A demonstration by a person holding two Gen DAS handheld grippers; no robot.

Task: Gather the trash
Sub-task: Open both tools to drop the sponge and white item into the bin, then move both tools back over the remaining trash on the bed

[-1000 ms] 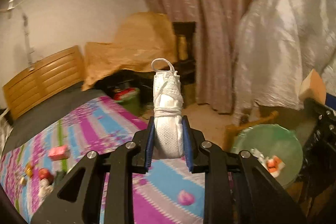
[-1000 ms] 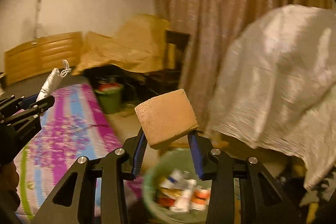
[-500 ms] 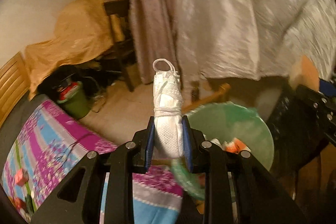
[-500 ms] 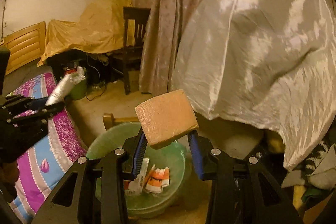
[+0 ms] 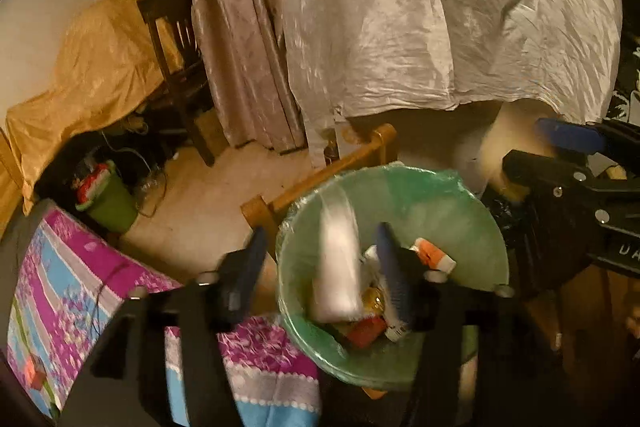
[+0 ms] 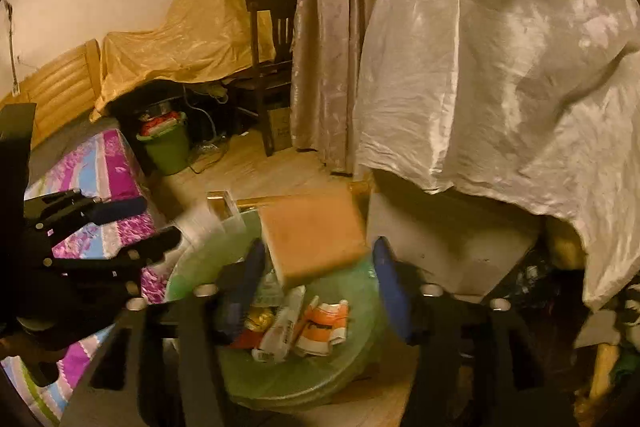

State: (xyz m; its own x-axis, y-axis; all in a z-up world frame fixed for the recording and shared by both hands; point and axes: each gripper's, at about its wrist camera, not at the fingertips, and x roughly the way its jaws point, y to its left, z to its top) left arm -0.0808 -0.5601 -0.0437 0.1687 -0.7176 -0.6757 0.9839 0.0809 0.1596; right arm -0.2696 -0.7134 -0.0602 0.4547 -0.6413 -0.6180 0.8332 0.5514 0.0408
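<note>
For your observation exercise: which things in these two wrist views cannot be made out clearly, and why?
- White bundle, left wrist view: motion blur.
- Trash in the green bin, right wrist view: labels too small, partly behind the sponge.
- Whatever the white sheet covers: hidden.

Dark chair [image 6: 271,63] beside curtain [image 6: 320,27]; white sheet [image 6: 500,67] draped right.

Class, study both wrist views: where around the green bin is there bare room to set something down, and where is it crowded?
Free: the tan floor between the green bin, the dark chair and the curtain. Crowded: inside the bin, where wrappers pile up, and above its rim, where both grippers' open fingers have just released a white bundle and a tan sponge.
</note>
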